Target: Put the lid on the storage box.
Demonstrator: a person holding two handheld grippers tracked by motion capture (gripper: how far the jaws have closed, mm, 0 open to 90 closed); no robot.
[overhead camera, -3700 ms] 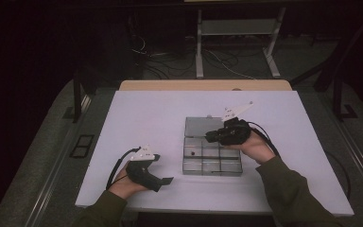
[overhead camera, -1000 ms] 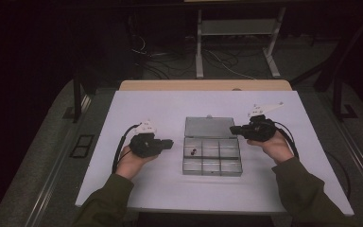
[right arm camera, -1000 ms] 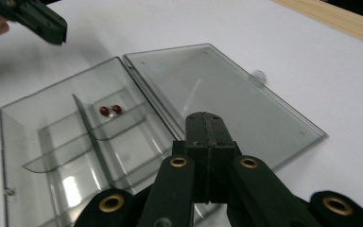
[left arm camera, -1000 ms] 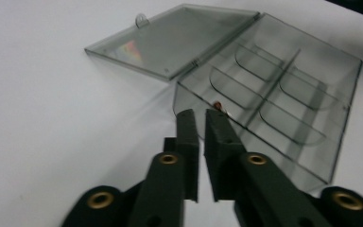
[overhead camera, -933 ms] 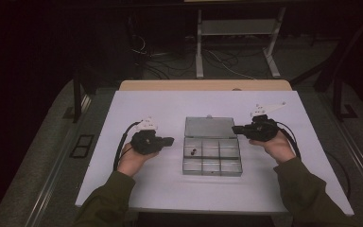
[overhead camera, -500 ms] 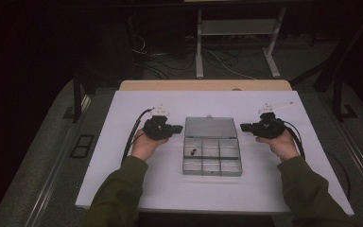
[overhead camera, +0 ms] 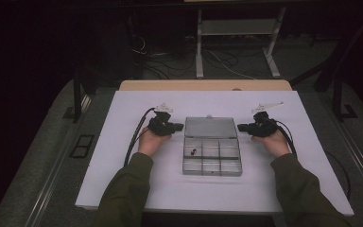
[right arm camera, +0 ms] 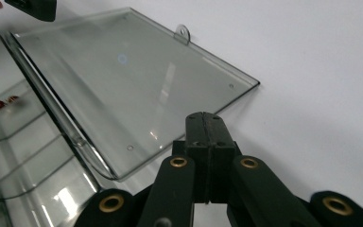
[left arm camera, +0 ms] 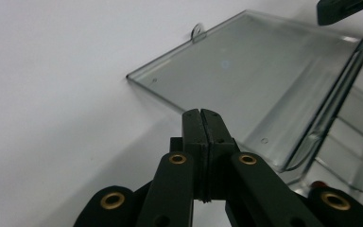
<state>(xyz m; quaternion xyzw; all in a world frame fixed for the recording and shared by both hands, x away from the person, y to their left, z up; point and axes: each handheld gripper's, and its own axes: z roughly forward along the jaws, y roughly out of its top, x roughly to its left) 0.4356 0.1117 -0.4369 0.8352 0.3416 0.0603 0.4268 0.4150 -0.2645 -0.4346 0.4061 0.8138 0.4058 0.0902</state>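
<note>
Both grippers sit with their jaws pressed flat together and nothing between them. From above, the left gripper point(overhead camera: 178, 126) lies just off the left edge of the clear box's open lid point(overhead camera: 210, 127), and the right gripper point(overhead camera: 242, 127) just off the lid's right edge, so the two point inward at each other across it. In the left gripper view the closed tips point(left arm camera: 203, 117) hang over the near corner of the lid point(left arm camera: 246, 75); in the right gripper view the closed tips point(right arm camera: 204, 121) do the same at the opposite corner of the lid point(right arm camera: 132, 80). Whether either tip touches the plastic I cannot tell.

One clear plastic box point(overhead camera: 212, 159) lies near the middle of the white table point(overhead camera: 123, 156), hinged open. Its lid is folded back flat on the far side, away from the person, with a small hanging tab point(left arm camera: 197, 32) on its outer edge. Opened out, tray and lid together run longest from the person's side to the far side of the table, the tray nearer the person.

The tray has six compartments, two rows of three. Two small reddish pieces point(overhead camera: 194, 152) lie in the far-left compartment; they also show in the right gripper view point(right arm camera: 4, 102). Two hands come in from below, one on each gripper, both in olive sleeves.
</note>
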